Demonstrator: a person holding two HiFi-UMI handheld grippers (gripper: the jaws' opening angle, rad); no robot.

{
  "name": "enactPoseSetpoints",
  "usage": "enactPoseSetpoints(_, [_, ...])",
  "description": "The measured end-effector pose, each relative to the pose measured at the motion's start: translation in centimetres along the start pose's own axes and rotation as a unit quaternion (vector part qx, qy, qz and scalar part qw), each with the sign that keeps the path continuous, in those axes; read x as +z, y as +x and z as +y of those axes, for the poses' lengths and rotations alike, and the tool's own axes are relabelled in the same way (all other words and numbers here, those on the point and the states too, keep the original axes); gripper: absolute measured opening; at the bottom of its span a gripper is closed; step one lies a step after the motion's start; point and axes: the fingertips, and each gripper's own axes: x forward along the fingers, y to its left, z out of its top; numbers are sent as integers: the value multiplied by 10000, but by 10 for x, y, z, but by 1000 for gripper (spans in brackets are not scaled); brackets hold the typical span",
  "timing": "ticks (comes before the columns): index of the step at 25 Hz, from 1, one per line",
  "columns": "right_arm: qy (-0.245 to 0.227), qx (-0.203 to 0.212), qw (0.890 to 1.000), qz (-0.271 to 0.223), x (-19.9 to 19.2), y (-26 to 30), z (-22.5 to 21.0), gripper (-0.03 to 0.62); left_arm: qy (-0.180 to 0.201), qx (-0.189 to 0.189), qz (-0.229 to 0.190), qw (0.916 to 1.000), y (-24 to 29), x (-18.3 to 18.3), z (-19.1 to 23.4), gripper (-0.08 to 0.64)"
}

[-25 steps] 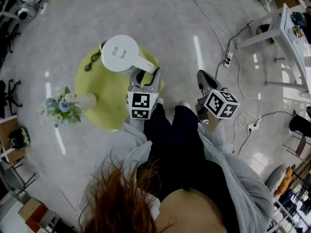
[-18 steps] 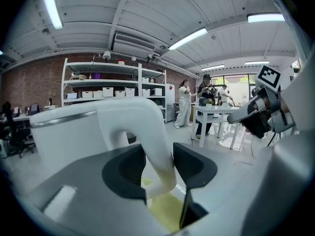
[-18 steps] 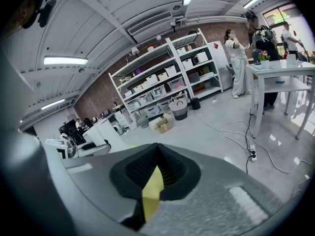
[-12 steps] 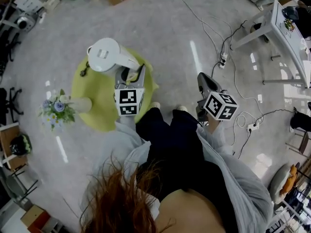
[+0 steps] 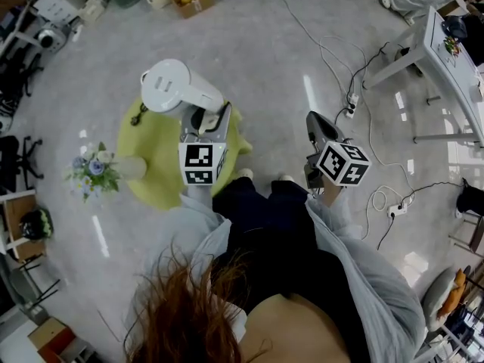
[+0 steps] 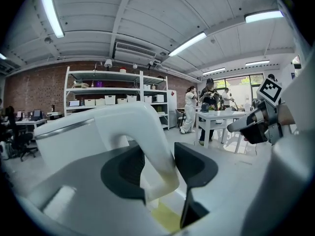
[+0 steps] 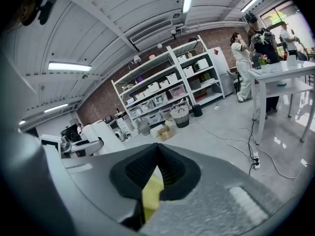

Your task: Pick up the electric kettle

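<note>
The white electric kettle hangs over the far edge of the round yellow table, held by its handle. My left gripper is shut on that handle. In the left gripper view the curved white handle runs down between the two dark pads, with the kettle's body to the left. These jaws have just been opening a little, with the handle still between them. My right gripper hovers over the floor to the right, shut and empty.
A vase of flowers stands at the yellow table's left edge, with a small black object near the kettle. Cables and a power strip cross the floor on the right, by a white table. People stand by a table.
The left gripper has risen with the kettle, which now sits further left and higher in the head view. The right gripper has shifted only slightly.
</note>
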Motion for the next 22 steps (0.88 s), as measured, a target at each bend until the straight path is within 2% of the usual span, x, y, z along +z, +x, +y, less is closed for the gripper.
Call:
enactPoseSetpoints(9, [54,14,9999,-124,10,-2,-14,2,359,-510,-205,9978,12,30,-35,210])
enactPoseSetpoints(13, [105,-86,9997,-217,15,-10,-26,2,354,-752,-154,9964,17,37,-54,212])
enactPoseSetpoints(22, [237,-406,9979,-440,26,-39,-57,2,424,-1402,-397,9884,33,58,-103,213])
